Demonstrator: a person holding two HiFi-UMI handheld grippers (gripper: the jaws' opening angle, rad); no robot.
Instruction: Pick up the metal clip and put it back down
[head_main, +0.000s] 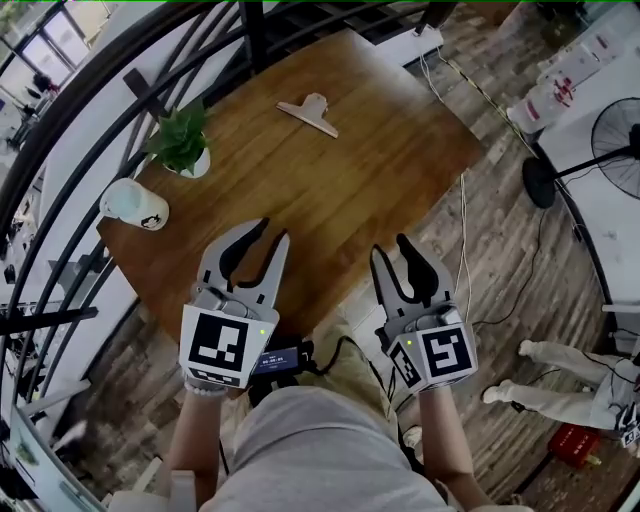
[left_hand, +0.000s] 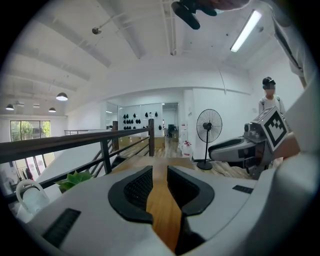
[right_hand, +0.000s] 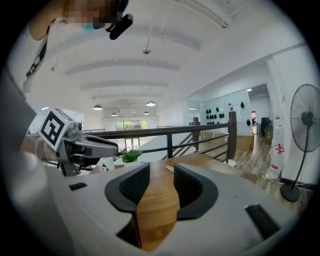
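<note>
Lying flat on the far part of the table (head_main: 385, 185), the clip (head_main: 310, 113) sits well ahead of both your grippers, untouched by either. Its long edge runs from upper left to lower right in the head view, with the handle tab poking off toward the far side. Left gripper (head_main: 272, 233) and right gripper (head_main: 392, 247) hang over the near table edge, side by side, both pointing toward the clip. Left jaws are partly open with a narrow gap, right jaws are open somewhat wider, and in both gripper views only bare wood shows between the pads, so neither has hold of anything. The clip lies roughly between the two lines of aim, a bit closer to your left gripper by my read, so left has the shorter reach. The long edge sits skewed to that aim, so expect to turn a wrist to close across it. A plant (head_main: 180, 140) and a mug (head_main: 135, 205) stand at the left edge, well apart from the clip and clear of a straight path. Hard to make out: the left gripper view hides the clip behind its own jaws, the right gripper view shows only a thin pale sliver past the pads, and the head view gives no read on whether the clip's mouth is shut.
</note>
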